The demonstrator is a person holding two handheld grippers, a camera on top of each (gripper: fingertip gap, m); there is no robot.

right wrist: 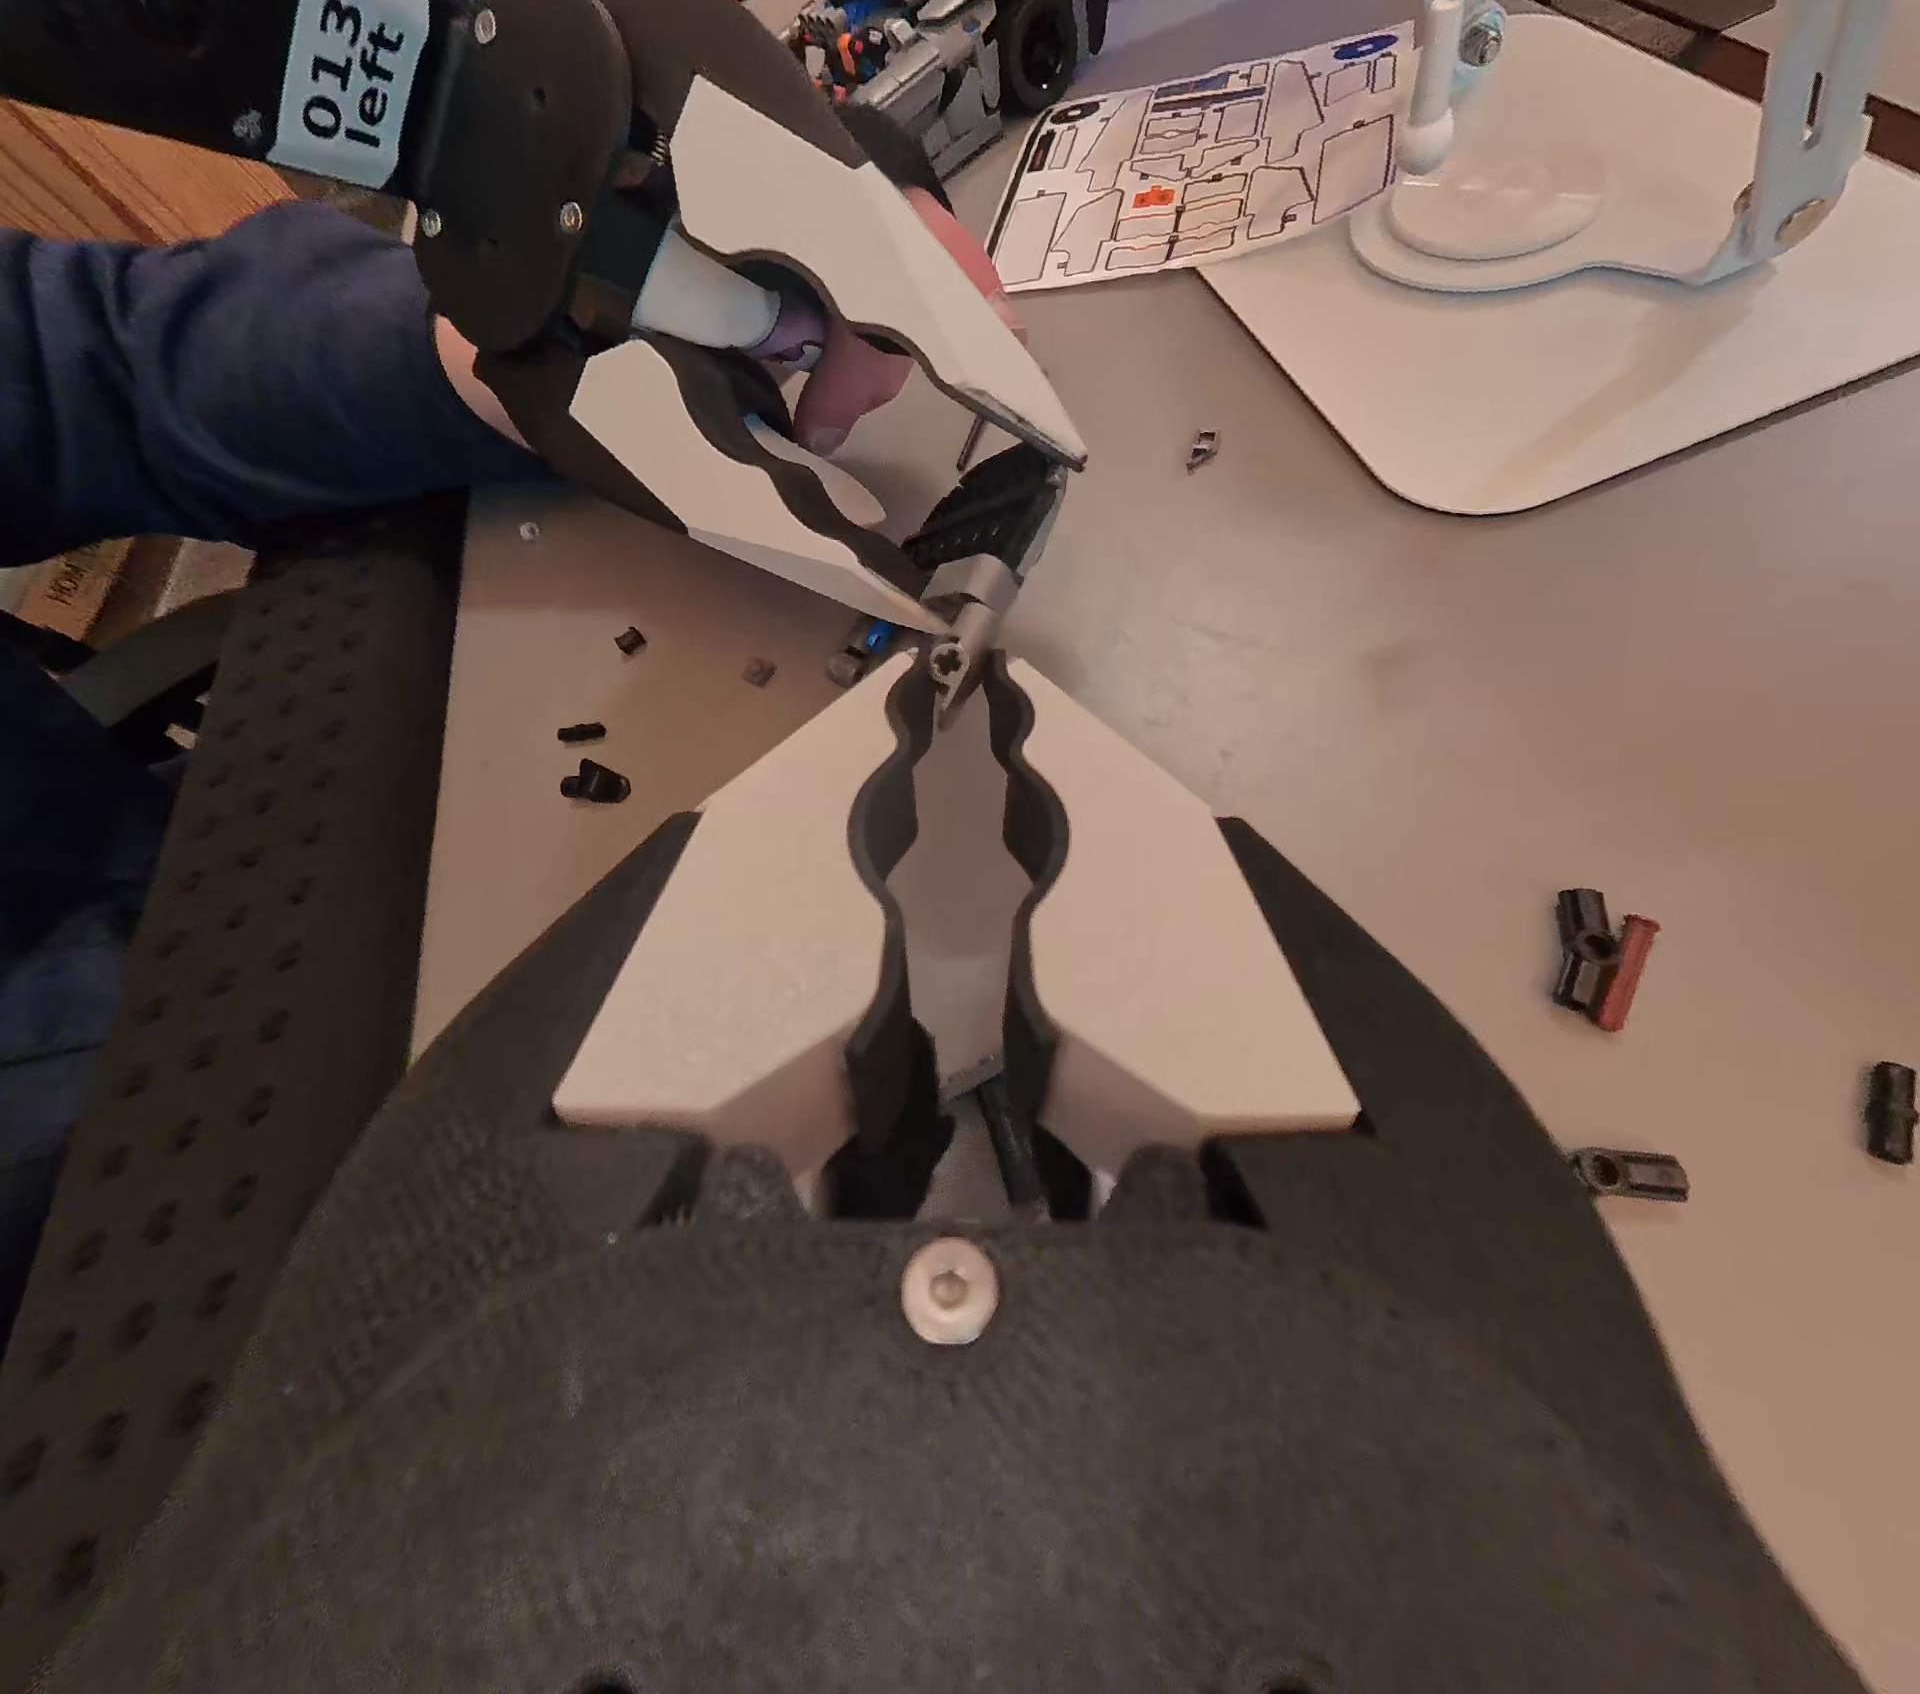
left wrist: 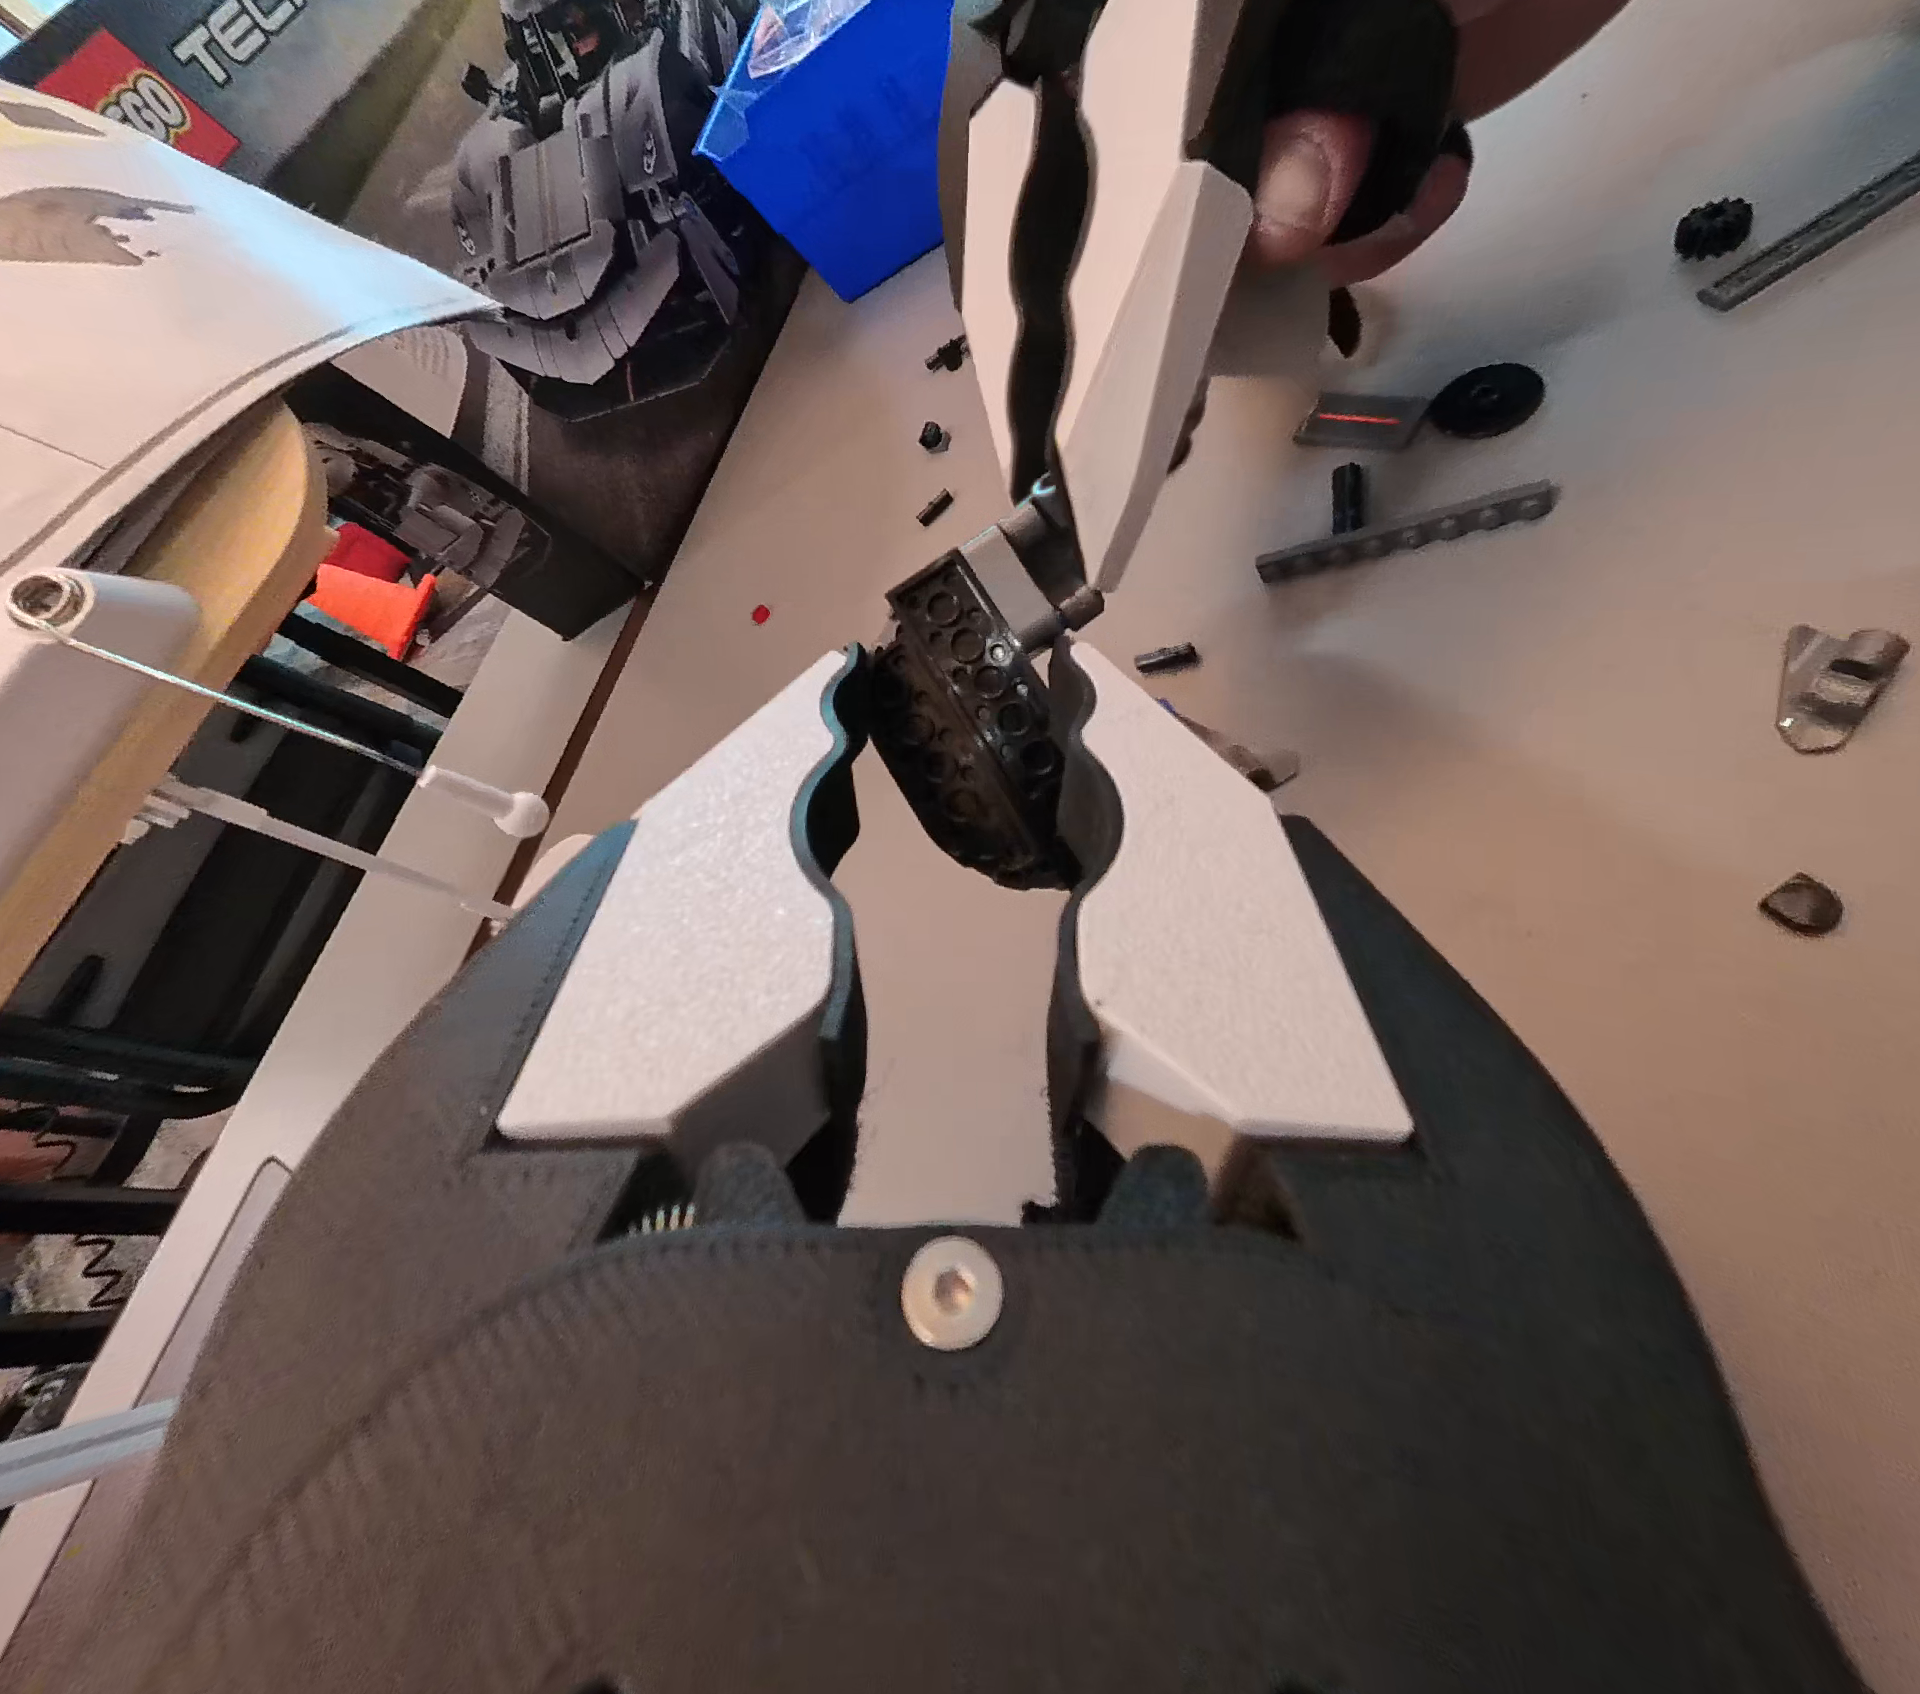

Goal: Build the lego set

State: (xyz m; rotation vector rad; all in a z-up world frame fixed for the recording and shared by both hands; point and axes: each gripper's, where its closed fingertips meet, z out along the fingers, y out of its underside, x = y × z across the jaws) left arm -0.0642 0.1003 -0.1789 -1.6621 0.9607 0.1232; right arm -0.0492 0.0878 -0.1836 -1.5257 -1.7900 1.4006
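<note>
My left gripper (left wrist: pixel 961 688) is shut on a black studded lego plate (left wrist: pixel 966 730) and holds it above the white table (left wrist: pixel 1558 1125). A grey connector (left wrist: pixel 1013 569) with a short axle is joined to the plate's far end. My right gripper (right wrist: pixel 954 673) is shut on the tip of that grey axle (right wrist: pixel 948 664). In the left wrist view the right gripper (left wrist: pixel 1060 543) comes down from the top, with a hand behind it. In the right wrist view the left gripper (right wrist: pixel 1003 543) reaches in from the upper left with the black plate (right wrist: pixel 977 512).
The set's box (left wrist: pixel 416 86) and a blue bin (left wrist: pixel 852 138) stand at the back. Loose parts lie on the table: a grey beam (left wrist: pixel 1403 538), a black gear (left wrist: pixel 1712 229), black pins (right wrist: pixel 1590 958). A sticker sheet (right wrist: pixel 1195 169), a part-built car (right wrist: pixel 956 23) and a white stand (right wrist: pixel 1486 221) are farther off. Only a small space, under 4 cm, lies between the two pairs of fingers. From either gripper's tips it is about 20 centimetres to the black gear (left wrist: pixel 1712 229).
</note>
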